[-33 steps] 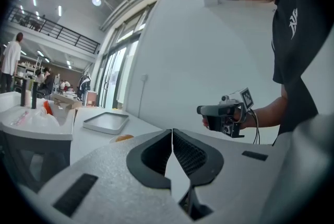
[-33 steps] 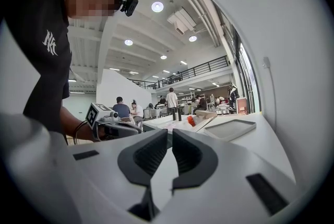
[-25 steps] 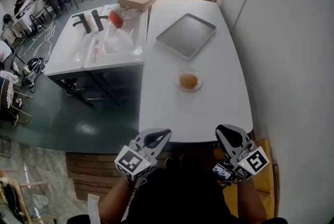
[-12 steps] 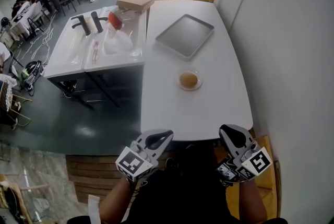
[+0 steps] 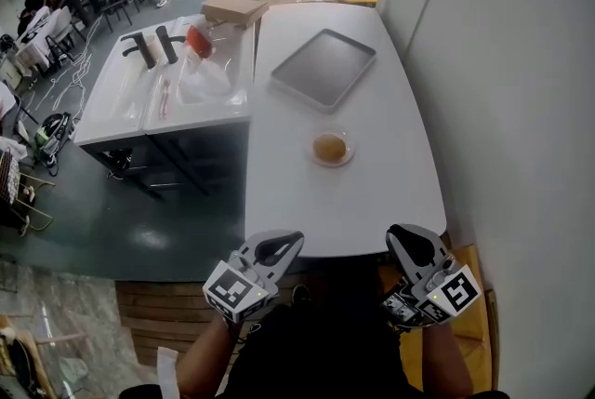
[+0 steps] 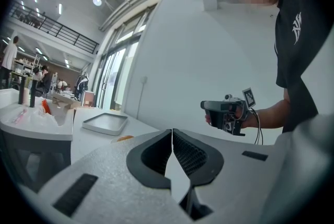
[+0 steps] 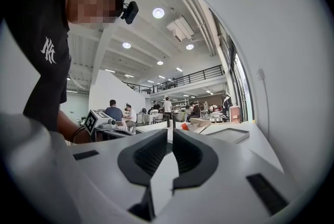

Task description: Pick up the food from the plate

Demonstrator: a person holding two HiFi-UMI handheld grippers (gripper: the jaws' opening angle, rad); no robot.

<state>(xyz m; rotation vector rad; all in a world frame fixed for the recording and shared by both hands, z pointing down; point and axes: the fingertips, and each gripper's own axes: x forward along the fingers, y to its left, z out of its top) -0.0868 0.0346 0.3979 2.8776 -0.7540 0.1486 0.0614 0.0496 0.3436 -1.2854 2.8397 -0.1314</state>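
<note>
A round brownish piece of food [image 5: 331,147] lies on a small clear plate [image 5: 346,158] in the middle of the white table [image 5: 372,202]. Both grippers hang short of the table's near edge, well apart from the plate. My left gripper [image 5: 282,245] is shut with nothing between its jaws, and in the left gripper view [image 6: 171,132] its pads meet. My right gripper [image 5: 407,240] is shut and empty as well, as the right gripper view [image 7: 170,134] shows. Past the left jaws the food [image 6: 124,138] shows low and far off.
A grey metal tray [image 5: 323,68] lies farther back on the table. To the left stands a second white table [image 5: 121,113] with two dark bottles [image 5: 149,46], a plastic bag [image 5: 200,72] and a cardboard box [image 5: 232,9]. A white wall [image 5: 521,109] runs along the right. People sit far back.
The head view has shifted slightly. Both grippers stay shut and in place near the table's front edge.
</note>
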